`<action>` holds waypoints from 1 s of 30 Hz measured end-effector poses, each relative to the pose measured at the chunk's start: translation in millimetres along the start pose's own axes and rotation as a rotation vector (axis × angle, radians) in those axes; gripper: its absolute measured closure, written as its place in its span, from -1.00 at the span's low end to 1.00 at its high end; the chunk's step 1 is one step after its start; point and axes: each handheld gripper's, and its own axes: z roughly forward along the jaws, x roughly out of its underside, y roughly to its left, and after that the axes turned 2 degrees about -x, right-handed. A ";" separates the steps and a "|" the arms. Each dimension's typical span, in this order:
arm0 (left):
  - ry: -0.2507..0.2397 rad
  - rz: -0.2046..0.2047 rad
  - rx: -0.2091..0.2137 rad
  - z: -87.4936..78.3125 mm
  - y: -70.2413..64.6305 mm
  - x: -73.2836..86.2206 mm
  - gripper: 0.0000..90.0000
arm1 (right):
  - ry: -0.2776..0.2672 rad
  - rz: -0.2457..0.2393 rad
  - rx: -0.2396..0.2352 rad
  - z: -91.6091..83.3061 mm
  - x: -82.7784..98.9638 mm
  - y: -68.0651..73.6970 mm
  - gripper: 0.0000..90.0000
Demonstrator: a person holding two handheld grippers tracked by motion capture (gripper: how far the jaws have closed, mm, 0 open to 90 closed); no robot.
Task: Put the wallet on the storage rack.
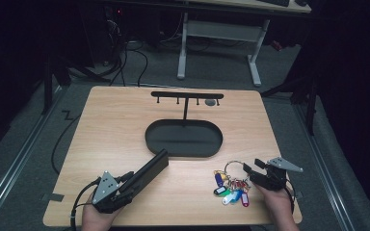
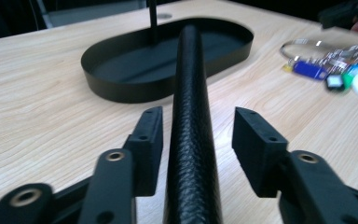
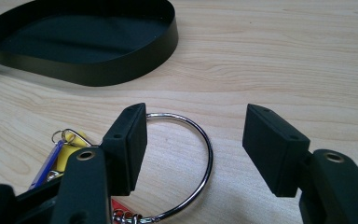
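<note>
Black case and key ring on the table

The case point(image 1: 147, 173) is long, black, leather-textured, lying flat at near left, its far end touching the oval tray's point(image 1: 183, 149) rim. The key ring point(image 1: 232, 185), a large silver loop with blue, green, white, yellow and red tags, lies flat at near right.

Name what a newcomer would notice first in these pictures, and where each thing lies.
A black oval tray with a hook stand sits mid-table. A long black textured case lies between the left tool's open jaws, front left. A key ring with coloured tags lies front right, before the open right tool.
</note>
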 end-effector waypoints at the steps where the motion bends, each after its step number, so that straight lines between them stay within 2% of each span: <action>1: 0.024 0.004 0.001 1.9 0.4 -0.9 0.17 | 0.005 -0.003 0.001 0.8 0.1 -0.1 -0.10; 3: 0.076 0.016 0.004 6.5 1.8 -2.8 0.15 | 0.015 -0.001 0.006 1.9 0.5 -0.3 -0.10; 8: 0.119 0.096 -0.022 13.4 -0.5 -9.4 0.09 | 0.024 -0.012 0.011 -1.9 3.7 -0.2 -0.10; 9: 0.144 0.123 -0.029 15.8 -2.2 -13.9 0.06 | 0.026 -0.009 0.012 -5.5 6.4 -1.0 -0.10; 10: 0.144 0.123 -0.029 15.8 -2.2 -13.9 0.04 | 0.026 -0.009 0.012 -5.5 6.4 -1.0 -0.10; 11: 0.161 0.139 -0.035 17.0 -2.8 -16.3 0.02 | 0.029 -0.007 0.010 -9.3 9.2 -2.1 -0.11; 12: 0.189 0.158 -0.035 18.4 -2.7 -19.1 0.02 | 0.029 -0.007 0.010 -9.3 9.2 -2.1 -0.11; 13: 0.259 0.167 -0.025 21.2 -0.4 -25.7 -0.04 | 0.025 -0.004 0.008 -13.0 11.7 -3.7 -0.10; 16: 0.274 0.177 -0.033 20.4 1.2 -32.1 -0.03 | 0.027 -0.001 -0.003 -14.5 14.5 -5.8 -0.10; 17: 0.308 0.178 -0.025 21.3 1.5 -38.8 -0.02 | 0.035 0.010 -0.017 -15.3 16.3 -6.4 -0.10; 18: 0.308 0.178 -0.025 21.3 1.5 -38.8 -0.01 | 0.035 0.010 -0.017 -15.3 16.3 -6.4 -0.10; 19: 0.347 0.188 -0.019 23.6 -0.3 -45.0 -0.01 | 0.030 0.012 -0.033 -16.1 17.0 -7.2 -0.10; 20: 0.347 0.188 -0.019 23.6 -0.3 -45.0 -0.01 | 0.027 0.016 -0.042 -16.4 17.0 -7.2 -0.10; 22: 0.381 0.204 -0.025 25.7 -3.2 -49.9 0.00 | 0.025 0.011 -0.052 -16.6 16.5 -7.3 -0.10; 24: 0.413 0.217 -0.040 27.4 -7.4 -54.0 0.00 | 0.013 -0.002 -0.088 -17.1 13.7 -5.7 -0.10; 28: 0.423 0.214 -0.040 26.5 -11.3 -58.3 0.06 | -0.013 -0.022 -0.123 -18.5 10.6 -6.9 -0.10; 30: 0.422 0.211 -0.050 25.9 -12.3 -60.8 0.07 | -0.024 -0.011 -0.136 -19.9 10.8 -8.9 -0.10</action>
